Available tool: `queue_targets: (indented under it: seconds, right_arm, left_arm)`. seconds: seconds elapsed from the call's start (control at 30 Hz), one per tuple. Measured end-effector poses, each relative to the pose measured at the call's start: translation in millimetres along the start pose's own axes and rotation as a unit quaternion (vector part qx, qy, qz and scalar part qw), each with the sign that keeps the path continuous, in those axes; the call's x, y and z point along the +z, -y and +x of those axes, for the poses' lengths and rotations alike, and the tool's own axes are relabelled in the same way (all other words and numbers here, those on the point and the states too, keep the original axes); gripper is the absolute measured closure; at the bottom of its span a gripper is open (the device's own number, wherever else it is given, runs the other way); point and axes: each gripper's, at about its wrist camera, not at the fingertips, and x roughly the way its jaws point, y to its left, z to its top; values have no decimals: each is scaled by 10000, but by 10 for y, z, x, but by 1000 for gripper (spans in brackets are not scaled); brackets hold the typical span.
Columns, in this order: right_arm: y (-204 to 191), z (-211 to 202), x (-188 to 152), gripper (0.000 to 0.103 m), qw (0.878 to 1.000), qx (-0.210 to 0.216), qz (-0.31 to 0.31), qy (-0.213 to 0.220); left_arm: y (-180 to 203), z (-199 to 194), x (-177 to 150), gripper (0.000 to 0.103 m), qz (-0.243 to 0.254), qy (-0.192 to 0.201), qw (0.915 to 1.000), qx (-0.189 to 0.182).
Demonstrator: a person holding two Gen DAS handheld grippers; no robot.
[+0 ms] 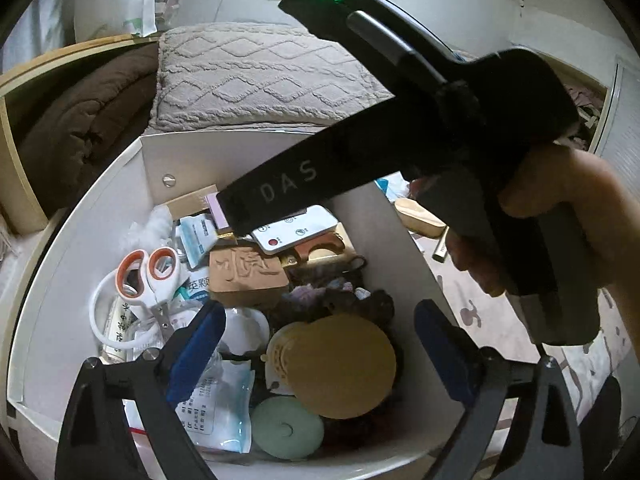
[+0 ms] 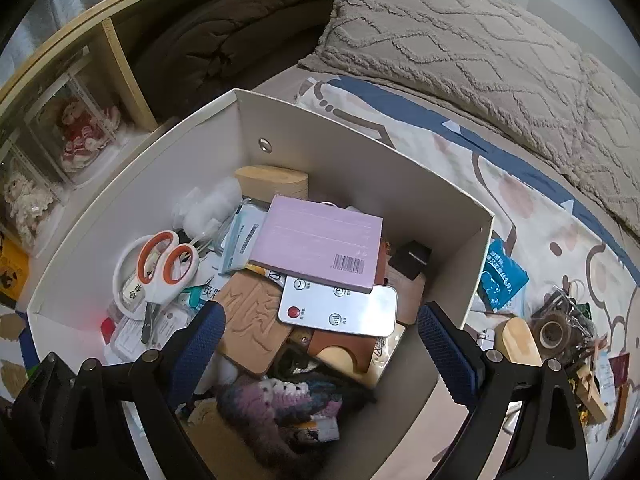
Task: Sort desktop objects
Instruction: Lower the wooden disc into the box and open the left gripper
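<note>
A white storage box (image 1: 72,264) (image 2: 320,128) holds many sorted items: orange-handled scissors (image 1: 150,280) (image 2: 164,272), a white remote (image 1: 300,228) (image 2: 340,308), a pink notebook (image 2: 320,250), a carved wooden block (image 1: 246,276) (image 2: 252,320), a round tan disc (image 1: 344,364) and a green round lid (image 1: 286,428). My left gripper (image 1: 320,344) is open and empty above the box. My right gripper (image 2: 320,340) is open and empty over the box; its black body (image 1: 400,152) crosses the left wrist view, held by a hand (image 1: 560,208).
Loose items lie on the patterned cloth (image 2: 532,200) right of the box: a blue packet (image 2: 500,276), a wooden brush (image 2: 516,340), tape rolls (image 2: 556,328). A grey knitted pillow (image 2: 480,52) lies behind. A wooden shelf with dolls (image 2: 80,132) stands at left.
</note>
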Motion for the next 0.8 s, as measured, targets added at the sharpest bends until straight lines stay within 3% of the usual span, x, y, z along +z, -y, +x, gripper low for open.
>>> queue_targets:
  seconds: [0.27, 0.5, 0.7, 0.8]
  right_arm:
    - [24, -17, -3, 6, 9999, 88, 65, 89]
    - [35, -108, -34, 6, 9985, 308, 77, 455]
    - [61, -333, -111, 6, 9943, 387, 106, 987]
    - [96, -476, -174, 0, 9908, 469, 112, 1267]
  left_arm:
    - [-11, -22, -21, 7, -74, 8, 9999, 72]
    - [-101, -37, 35, 7, -198, 93, 9997, 82]
    - [-217, -116, 92, 7, -489, 324, 9980, 241]
    - [-302, -168, 122, 3, -669, 465, 9959, 400]
